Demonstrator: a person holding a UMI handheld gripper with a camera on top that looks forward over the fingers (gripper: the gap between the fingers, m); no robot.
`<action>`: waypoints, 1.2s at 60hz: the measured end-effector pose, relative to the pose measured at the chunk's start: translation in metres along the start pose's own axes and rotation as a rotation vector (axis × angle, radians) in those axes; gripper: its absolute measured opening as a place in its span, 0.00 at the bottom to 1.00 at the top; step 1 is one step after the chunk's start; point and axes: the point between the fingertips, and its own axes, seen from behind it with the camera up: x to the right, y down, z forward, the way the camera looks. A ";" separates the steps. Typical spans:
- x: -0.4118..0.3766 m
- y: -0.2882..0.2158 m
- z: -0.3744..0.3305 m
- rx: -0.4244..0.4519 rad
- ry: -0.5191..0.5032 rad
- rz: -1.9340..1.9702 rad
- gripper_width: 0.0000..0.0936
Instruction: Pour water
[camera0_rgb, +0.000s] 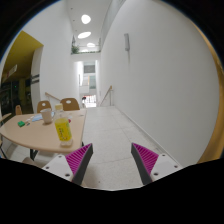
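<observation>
Gripper: your gripper (110, 160) is held up in the air, pointing down a long white corridor, its two fingers spread wide and released, with nothing between them.
Pads: the magenta pads (146, 157) on the inner faces of the fingers face each other across bare floor.
Round table: a pale wooden round table (25, 134) stands to your left, near, just beyond the left finger.
Yellow cup: a translucent yellow-green cup (63, 129) stands upright on the near right part of the table, just ahead of and above the left fingertip, apart from it.
White mug: a white mug (47, 115) stands upright on the table behind the yellow cup, a little to its left and apart from it.
Small items: a few small things lie on the left part of the table, too small to name.
Chairs: two wooden chairs (69, 103) stand at the far side of the table.
Wall: a plain white wall (165, 80) runs along your right.
Floor: light grey floor (112, 135) stretches ahead between the fingers toward a far doorway (89, 85).
Ceiling lights: round ceiling lights (86, 19) glow overhead.
</observation>
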 end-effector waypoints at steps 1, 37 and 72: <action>0.001 0.000 0.000 0.000 0.001 -0.002 0.90; -0.183 -0.021 0.062 0.061 -0.321 0.015 0.90; -0.224 -0.045 0.173 0.208 -0.121 0.034 0.38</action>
